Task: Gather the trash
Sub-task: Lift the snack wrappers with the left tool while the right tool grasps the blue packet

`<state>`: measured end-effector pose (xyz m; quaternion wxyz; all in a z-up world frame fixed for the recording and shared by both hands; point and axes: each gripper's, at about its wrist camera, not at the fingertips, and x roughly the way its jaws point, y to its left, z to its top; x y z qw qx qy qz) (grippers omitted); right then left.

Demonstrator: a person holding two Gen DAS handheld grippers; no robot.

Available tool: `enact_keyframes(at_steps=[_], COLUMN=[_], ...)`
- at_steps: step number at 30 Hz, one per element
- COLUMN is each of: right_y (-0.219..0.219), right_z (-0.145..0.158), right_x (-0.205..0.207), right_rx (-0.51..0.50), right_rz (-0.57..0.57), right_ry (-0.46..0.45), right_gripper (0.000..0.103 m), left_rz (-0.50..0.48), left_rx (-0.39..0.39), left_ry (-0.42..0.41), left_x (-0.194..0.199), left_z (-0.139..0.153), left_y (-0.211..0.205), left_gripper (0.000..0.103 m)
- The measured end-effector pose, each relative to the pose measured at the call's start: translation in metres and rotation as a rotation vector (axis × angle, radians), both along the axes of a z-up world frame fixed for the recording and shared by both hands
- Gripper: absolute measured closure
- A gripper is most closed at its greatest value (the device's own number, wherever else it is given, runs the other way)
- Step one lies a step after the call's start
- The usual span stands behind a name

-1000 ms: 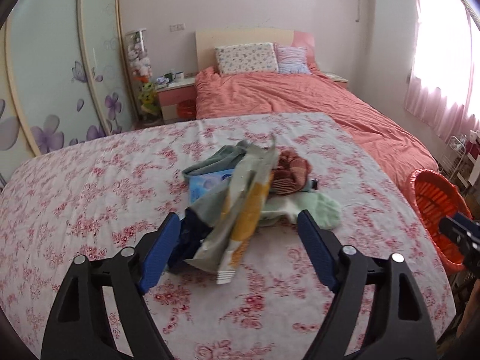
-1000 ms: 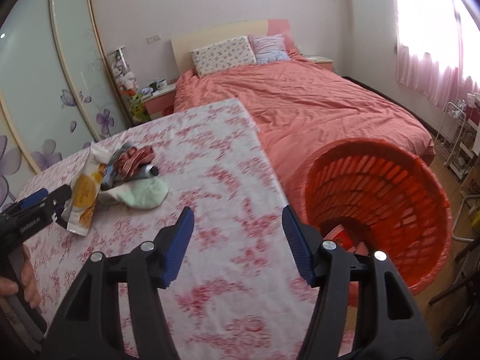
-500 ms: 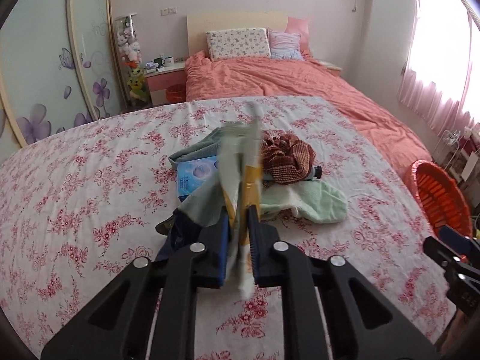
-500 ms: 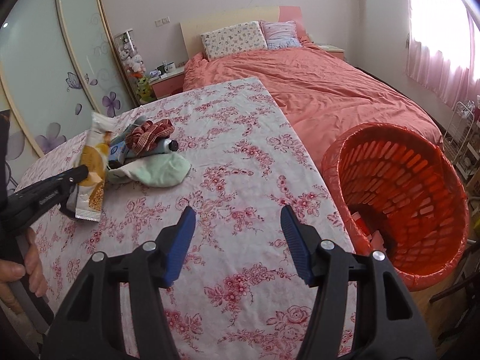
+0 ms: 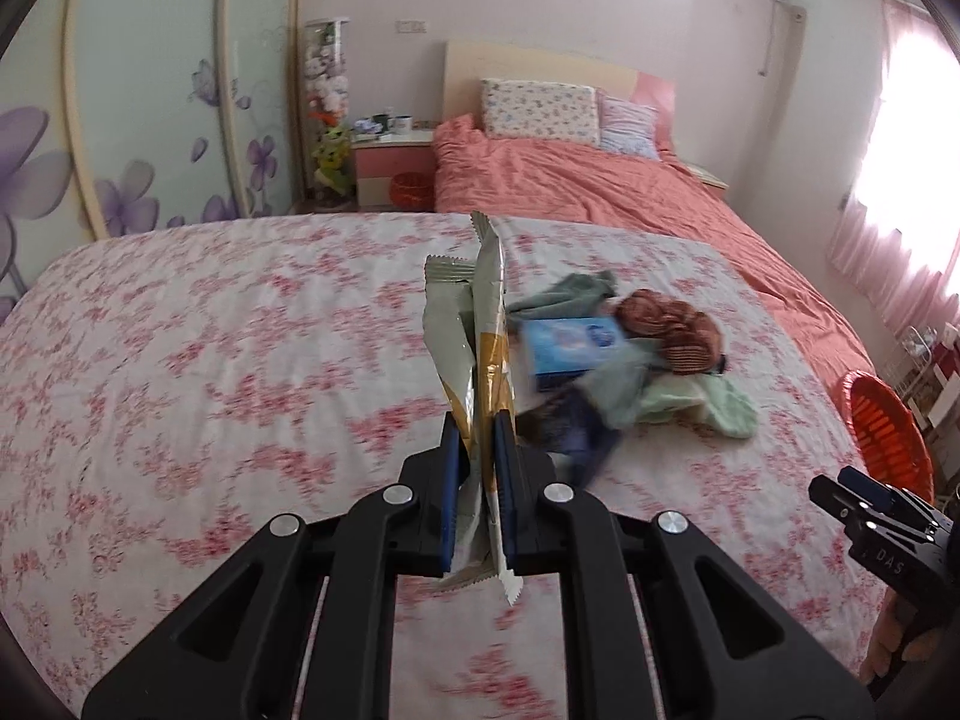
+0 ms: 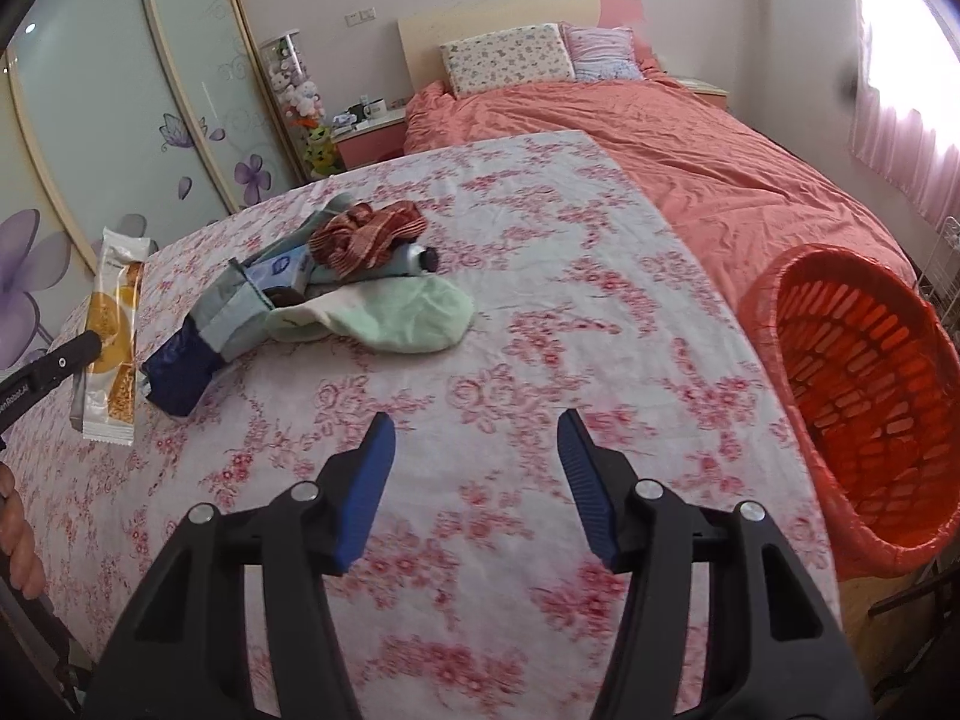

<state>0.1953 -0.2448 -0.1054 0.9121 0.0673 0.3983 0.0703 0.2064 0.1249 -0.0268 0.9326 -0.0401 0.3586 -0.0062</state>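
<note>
bare floral sheet (image 6: 540, 360) btwn clothes pile (image 6: 360, 276) & basket (image 6: 864, 408)

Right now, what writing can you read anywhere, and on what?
"DAS": on the right hand-held gripper.
"enRobot.AI", cut off at the frame edge: on the left hand-held gripper.
Snack wrapper: print too blurred.
Blue packet: print too blurred.

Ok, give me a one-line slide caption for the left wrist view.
Left tool shut on a snack wrapper, lifted clear of the clutter pile on the floral sheet.
</note>
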Motion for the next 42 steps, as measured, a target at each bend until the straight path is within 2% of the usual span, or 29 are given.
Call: enact_keyframes(at_steps=[3, 7, 14, 16, 18, 20, 23, 25, 29, 35, 38, 40, 42], right_y=[0.015, 0.038, 0.093, 0.107, 0.119, 0.133, 0.149, 0.152, 0.149, 0.132, 0.118, 0.106, 0.091], right_z=[-0.001, 0.001, 0.014, 0.016, 0.016, 0.013, 0.005, -0.002, -0.013, -0.008, -0.001, 0.004, 0.009], right_x=[0.010, 0.021, 0.030, 0.032, 0.034, 0.036, 0.039, 0.044, 0.048, 0.039, 0.034, 0.031, 0.027], right_rx=[0.016, 0.085, 0.165, 0.183, 0.187, 0.179, 0.144, 0.141, 0.148, 0.104, 0.055, 0.028, -0.004], right_rz=[0.022, 0.061, 0.142, 0.154, 0.155, 0.159, 0.153, 0.150, 0.144, 0.145, 0.132, 0.119, 0.097], right_ry=[0.012, 0.038, 0.036, 0.038, 0.045, 0.060, 0.084, 0.105, 0.137, 0.086, 0.048, 0.023, 0.000], right_gripper=[0.052, 0.054, 0.054, 0.049, 0.044, 0.044, 0.044, 0.050, 0.070, 0.087, 0.091, 0.092, 0.092], left_rz=[0.044, 0.080, 0.105, 0.107, 0.106, 0.113, 0.107, 0.105, 0.109, 0.111, 0.114, 0.110, 0.101], left_rx=[-0.007, -0.006, -0.017, -0.023, -0.031, -0.033, -0.034, -0.038, -0.024, -0.013, -0.009, -0.011, -0.016], left_ry=[0.020, 0.065, 0.116, 0.117, 0.130, 0.144, 0.143, 0.141, 0.134, 0.133, 0.134, 0.133, 0.132], left_x=[0.002, 0.010, 0.025, 0.026, 0.028, 0.029, 0.030, 0.030, 0.033, 0.035, 0.036, 0.036, 0.037], left_z=[-0.008, -0.023, -0.046, -0.047, -0.049, -0.055, -0.059, -0.060, -0.060, -0.061, -0.061, -0.061, -0.060], left_y=[0.021, 0.044, 0.063, 0.063, 0.065, 0.066, 0.066, 0.066, 0.063, 0.061, 0.060, 0.059, 0.057], left_gripper=[0.092, 0.092, 0.090, 0.085, 0.069, 0.061, 0.060, 0.060, 0.060, 0.060, 0.060, 0.065, 0.074])
